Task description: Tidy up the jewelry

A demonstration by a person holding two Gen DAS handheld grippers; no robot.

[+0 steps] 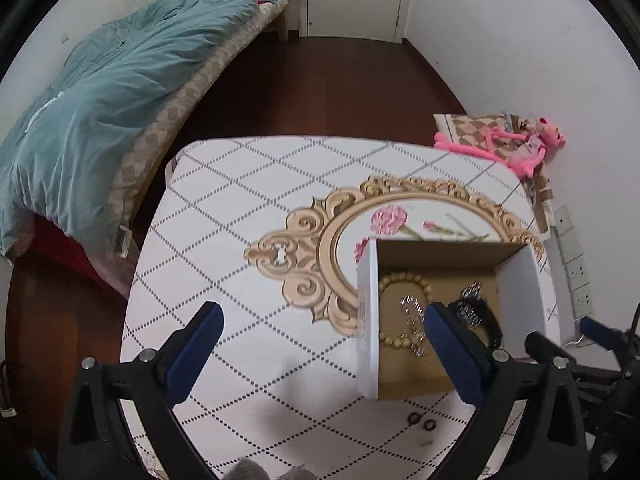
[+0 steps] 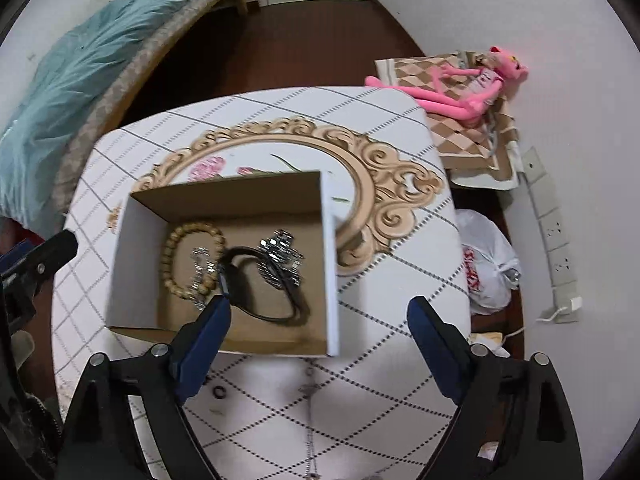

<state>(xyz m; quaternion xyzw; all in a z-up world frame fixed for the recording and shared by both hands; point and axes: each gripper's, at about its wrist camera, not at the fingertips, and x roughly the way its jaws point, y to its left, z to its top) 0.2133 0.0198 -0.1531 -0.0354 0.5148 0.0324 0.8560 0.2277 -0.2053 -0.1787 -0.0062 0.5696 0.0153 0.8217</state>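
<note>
- A table (image 2: 400,320) with a white diamond-pattern cover stands beside a bed (image 1: 100,92).
- The cardboard box (image 2: 124,272) holds a bead bracelet (image 2: 176,240).
- The right gripper (image 2: 320,320) is spread wide just before the box; the left gripper (image 1: 324,344) is spread too.
- Only the right view shows a thin chain (image 2: 310,400) near two small rings (image 1: 420,422).

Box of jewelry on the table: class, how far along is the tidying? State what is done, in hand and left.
Done: the box already holds a bead bracelet, a black cord and silver pieces. In hand: nothing; the left gripper and right gripper are both open and empty. Left: two small rings and a thin chain lie on the table outside the box.
</note>
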